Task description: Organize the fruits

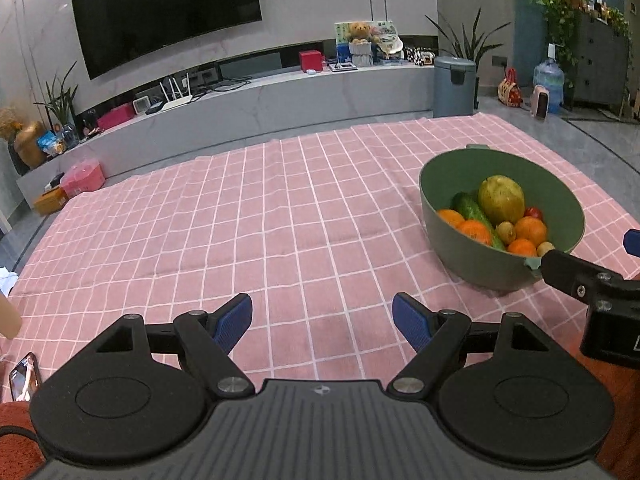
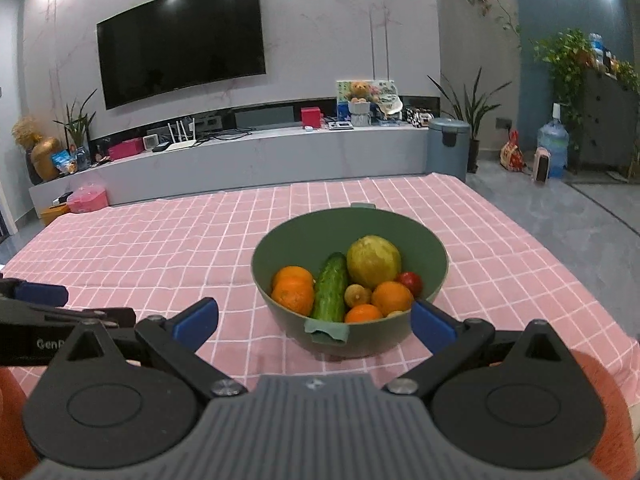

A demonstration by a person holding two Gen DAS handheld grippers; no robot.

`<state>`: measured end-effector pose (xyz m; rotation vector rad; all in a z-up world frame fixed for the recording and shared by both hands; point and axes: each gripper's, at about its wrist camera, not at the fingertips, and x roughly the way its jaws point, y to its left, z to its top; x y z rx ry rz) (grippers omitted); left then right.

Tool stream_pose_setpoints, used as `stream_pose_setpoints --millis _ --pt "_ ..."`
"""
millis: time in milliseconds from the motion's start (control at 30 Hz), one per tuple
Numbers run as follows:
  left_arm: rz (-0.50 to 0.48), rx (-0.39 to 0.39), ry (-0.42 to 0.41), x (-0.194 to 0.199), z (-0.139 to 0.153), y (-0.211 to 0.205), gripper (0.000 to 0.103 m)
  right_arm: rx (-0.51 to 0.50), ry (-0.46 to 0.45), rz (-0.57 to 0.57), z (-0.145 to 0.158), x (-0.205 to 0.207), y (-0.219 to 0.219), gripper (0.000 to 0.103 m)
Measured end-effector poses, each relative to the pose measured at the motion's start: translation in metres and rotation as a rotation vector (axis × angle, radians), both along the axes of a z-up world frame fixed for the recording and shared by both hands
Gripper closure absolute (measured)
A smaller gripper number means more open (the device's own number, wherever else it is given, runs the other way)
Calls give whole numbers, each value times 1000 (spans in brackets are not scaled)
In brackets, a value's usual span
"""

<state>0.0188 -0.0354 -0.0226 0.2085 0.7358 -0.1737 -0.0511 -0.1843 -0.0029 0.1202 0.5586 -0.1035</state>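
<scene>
Left tongs (image 1: 322, 322): wide apart, holding nothing, hovering over bare pink checked cloth at the near side of the desk.
Right tongs (image 2: 314, 318): wide apart, holding nothing, blue pads either side of the bowl's near handle; the right pad overlaps the bowl's rim in view, contact unclear.
Desk (image 2: 160, 248): covered in pink cloth with a white grid, some creases.
Phone (image 1: 24, 376): lit screen, at the near left edge in the left wrist view.
Bowl (image 2: 288, 240): green, two small tab handles, upright on the desk right of centre, just ahead of the right tongs.
Cucumber (image 2: 330, 288): in the bowl, leaning on the near wall, between the oranges.
Oranges (image 2: 293, 292): two stacked left of the cucumber, two more to its right near the front.
Pomelo-like fruit (image 2: 374, 262): big, yellow-green, at the back of the pile.
Kiwi-like fruit (image 2: 357, 294): small, brownish-green, in the middle.
Tomato (image 2: 411, 282): small, red, against the right wall.
Bin (image 2: 448, 148): grey-blue, on the floor beyond the desk.
TV (image 2: 180, 40): dark, on the far wall above a long cluttered shelf.
</scene>
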Motion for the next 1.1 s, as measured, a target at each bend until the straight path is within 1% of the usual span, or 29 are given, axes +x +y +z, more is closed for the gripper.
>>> stream_pose_setpoints --millis 200,1100 --pt "5 -2 14 -1 3 3 9 -11 -2 -2 -2 0 2 5" --pt "14 -13 18 0 9 5 9 6 -19 4 -2 -1 -3 5"
